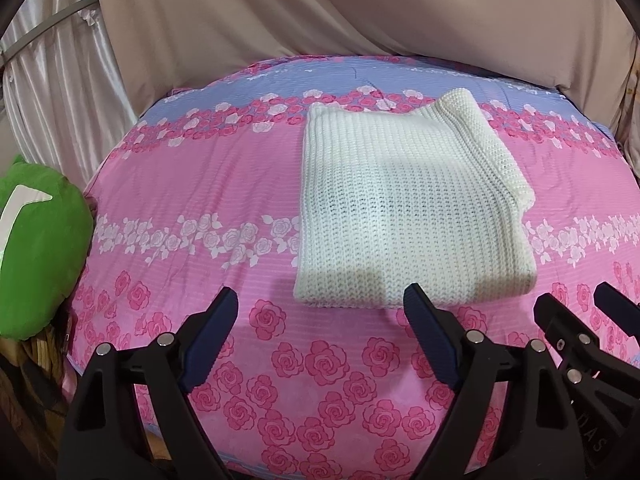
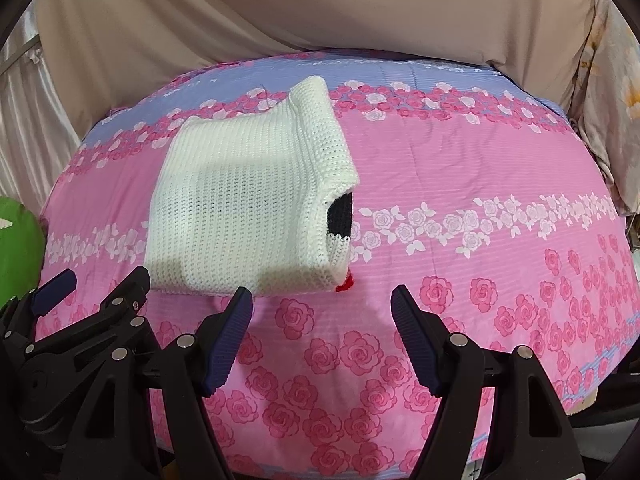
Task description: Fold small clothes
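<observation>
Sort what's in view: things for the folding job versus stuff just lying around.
For the job: white knit garment, folded on the rose-print bedspread; left gripper and right gripper, both open, empty.

Just lying about: green plush pillow; beige curtain.

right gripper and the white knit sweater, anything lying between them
Nothing but bare rose-print bedspread. In the right wrist view, the open right gripper sits just short of the folded white knit sweater, whose near edge reaches its left fingertip.

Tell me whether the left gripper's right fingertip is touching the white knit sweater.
Cannot tell. In the left wrist view the left gripper is open, and one fingertip overlaps the folded white knit sweater's near edge; neither view shows a clear gap or contact.
</observation>
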### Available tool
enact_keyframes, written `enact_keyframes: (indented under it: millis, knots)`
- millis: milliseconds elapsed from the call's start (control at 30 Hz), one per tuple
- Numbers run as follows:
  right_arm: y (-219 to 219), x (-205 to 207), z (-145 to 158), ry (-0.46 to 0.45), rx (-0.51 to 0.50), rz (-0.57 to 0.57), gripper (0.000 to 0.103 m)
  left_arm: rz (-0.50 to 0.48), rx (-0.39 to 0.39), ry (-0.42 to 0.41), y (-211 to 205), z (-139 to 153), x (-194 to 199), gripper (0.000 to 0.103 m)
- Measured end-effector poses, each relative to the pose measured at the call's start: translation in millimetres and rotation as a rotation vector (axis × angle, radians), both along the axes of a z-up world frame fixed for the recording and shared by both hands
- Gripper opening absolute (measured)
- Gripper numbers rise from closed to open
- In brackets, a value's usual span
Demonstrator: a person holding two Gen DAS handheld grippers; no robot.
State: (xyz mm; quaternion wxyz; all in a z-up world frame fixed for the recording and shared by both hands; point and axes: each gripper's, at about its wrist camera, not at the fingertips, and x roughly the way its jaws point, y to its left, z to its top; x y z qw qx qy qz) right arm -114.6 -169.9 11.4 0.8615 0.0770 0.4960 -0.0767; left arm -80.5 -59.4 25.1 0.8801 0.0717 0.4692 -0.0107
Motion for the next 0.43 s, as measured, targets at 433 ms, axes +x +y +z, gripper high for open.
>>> enact_keyframes:
  millis: [433]
  knots:
    - [-1.0, 1.2, 0.1, 0.003, -0.013, 0.006, 0.071, -0.004, 0.008, 0.002, -1.6, -0.7, -0.3, 0.079]
